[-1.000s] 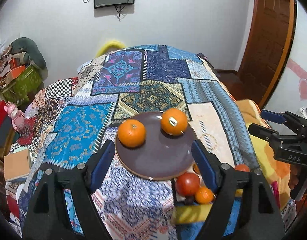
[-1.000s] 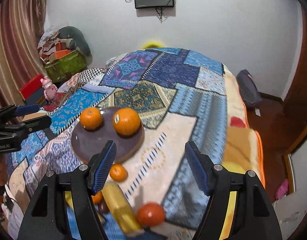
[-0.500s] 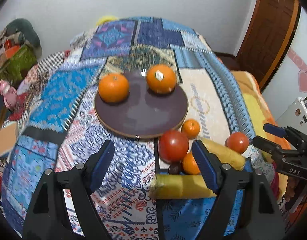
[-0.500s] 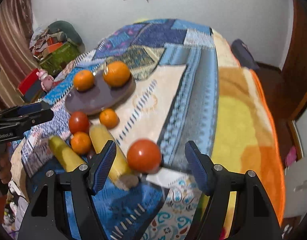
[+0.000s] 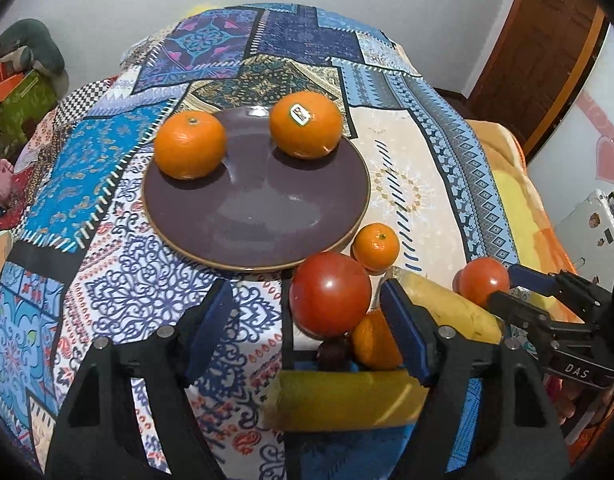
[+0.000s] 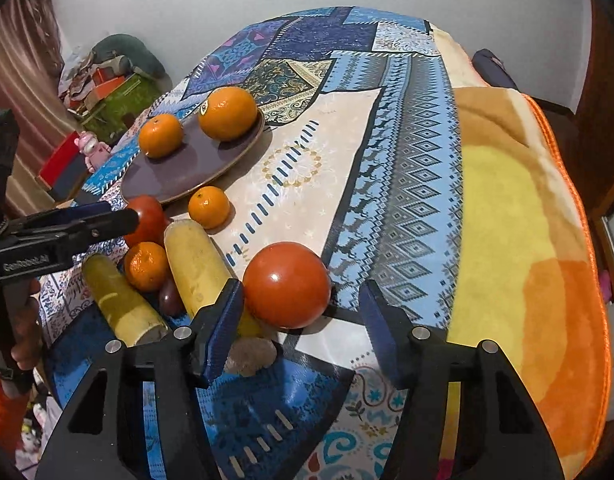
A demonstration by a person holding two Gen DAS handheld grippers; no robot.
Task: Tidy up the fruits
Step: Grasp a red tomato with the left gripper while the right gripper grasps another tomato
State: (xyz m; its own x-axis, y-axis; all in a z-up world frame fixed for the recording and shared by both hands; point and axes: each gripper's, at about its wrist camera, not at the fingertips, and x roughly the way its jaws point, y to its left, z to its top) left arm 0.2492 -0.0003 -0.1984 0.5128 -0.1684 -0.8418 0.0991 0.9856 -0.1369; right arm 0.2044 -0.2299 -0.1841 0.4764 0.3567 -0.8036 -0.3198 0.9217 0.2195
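Both my tongs have dropped closer to the fruit pile since a second ago. Left gripper (image 5: 307,316): wide open, empty, straddling a tomato (image 5: 330,294) beside the plate (image 5: 255,216). Right gripper (image 6: 303,320): wide open around the second tomato (image 6: 287,284). Risk: a nudged tomato rolls off the quilt.

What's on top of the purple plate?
Two oranges sit on the purple plate: a plain orange and a stickered orange. The rest of the plate looks bare. What lies under the oranges is hidden.
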